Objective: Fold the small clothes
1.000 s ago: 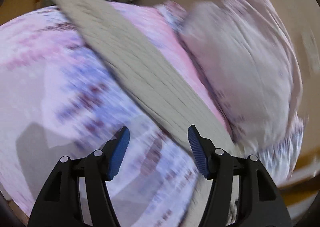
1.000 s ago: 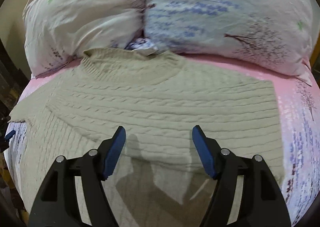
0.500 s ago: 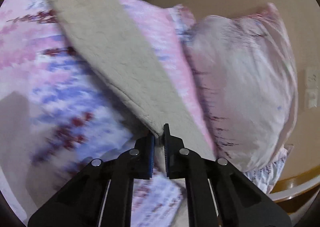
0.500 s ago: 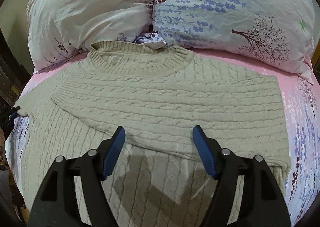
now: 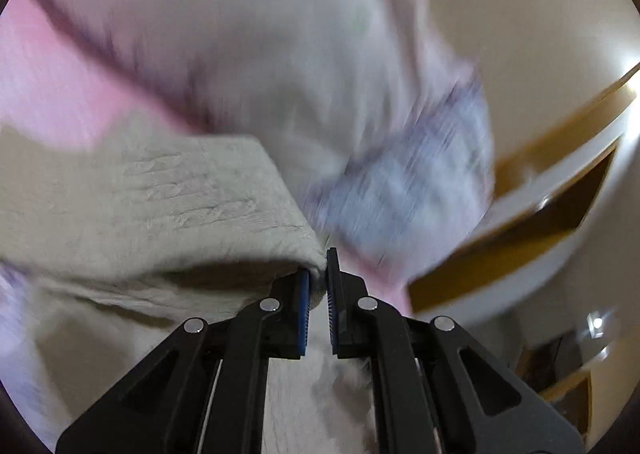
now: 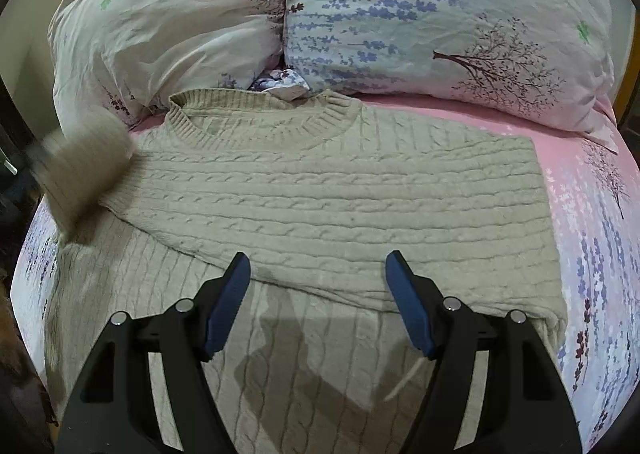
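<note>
A beige cable-knit sweater (image 6: 320, 190) lies flat on the bed, neck toward the pillows, with one sleeve folded across its chest. My right gripper (image 6: 318, 274) hovers open above the sweater's lower half, nothing between its fingers. At the left edge of the right wrist view the other sleeve (image 6: 86, 170) is lifted off the bed and blurred by motion. In the left wrist view my left gripper (image 5: 318, 278) is shut on that sleeve's cuff (image 5: 192, 214), which drapes away to the left.
Two floral pillows (image 6: 168, 22) (image 6: 440, 14) lean at the head of the bed, a crumpled bit of cloth (image 6: 284, 82) between them. Pink floral bedsheet (image 6: 592, 214) shows at the right side. A wooden headboard (image 5: 540, 194) and a beige wall stand behind.
My left gripper shut on the sleeve's end and swung it up off the bed toward the pillows. The right gripper stayed open and still over the sweater.
</note>
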Tool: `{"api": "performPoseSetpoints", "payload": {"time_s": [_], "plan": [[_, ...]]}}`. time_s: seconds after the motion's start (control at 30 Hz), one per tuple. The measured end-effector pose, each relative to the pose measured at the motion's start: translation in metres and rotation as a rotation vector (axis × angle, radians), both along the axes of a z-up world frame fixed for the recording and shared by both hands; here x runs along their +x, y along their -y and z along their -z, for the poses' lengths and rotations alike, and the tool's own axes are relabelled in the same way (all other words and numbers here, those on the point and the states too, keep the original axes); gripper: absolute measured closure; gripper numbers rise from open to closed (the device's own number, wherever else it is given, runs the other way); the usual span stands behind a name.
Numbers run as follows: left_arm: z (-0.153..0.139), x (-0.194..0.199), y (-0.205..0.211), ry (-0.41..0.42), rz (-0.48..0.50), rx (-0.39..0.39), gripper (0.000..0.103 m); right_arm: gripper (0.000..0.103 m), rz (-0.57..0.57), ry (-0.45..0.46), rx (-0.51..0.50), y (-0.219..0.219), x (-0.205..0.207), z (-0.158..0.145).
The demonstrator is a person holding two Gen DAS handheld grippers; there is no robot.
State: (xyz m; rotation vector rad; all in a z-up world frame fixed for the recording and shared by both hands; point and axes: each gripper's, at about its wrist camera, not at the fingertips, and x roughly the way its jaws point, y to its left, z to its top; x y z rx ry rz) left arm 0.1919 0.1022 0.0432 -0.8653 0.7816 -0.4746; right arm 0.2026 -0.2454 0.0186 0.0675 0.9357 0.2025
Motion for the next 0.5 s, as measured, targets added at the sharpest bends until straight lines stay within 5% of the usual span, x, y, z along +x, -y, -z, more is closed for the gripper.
{"api": "performPoseSetpoints", "payload": {"time_s": [0.13,0.23,0.3,0.33,0.43,0.5], "plan": [[0.047,0.012,0.042,-0.18,0.068,0.111,0.096,0.033,0.013,-0.002,-0.001,0.008,-0.001,-0.001],[0.044,0.007,0.037,-0.166,0.077,0.102,0.084,0.033,0.017,-0.002,0.003,0.013,-0.002,-0.001],[0.032,-0.002,0.025,-0.143,0.078,0.083,0.034,0.033,0.016,-0.001,0.005,0.014,-0.001,-0.001],[0.025,-0.01,0.015,-0.121,0.062,0.092,0.029,0.033,0.015,0.0,0.007,0.013,-0.001,-0.001],[0.005,-0.034,-0.021,-0.048,0.033,0.13,0.031,0.033,0.009,0.006,0.016,0.012,-0.002,-0.002],[-0.002,-0.045,-0.052,-0.057,-0.072,0.164,0.04,0.033,0.002,0.009,0.022,0.01,-0.002,-0.002]]}}
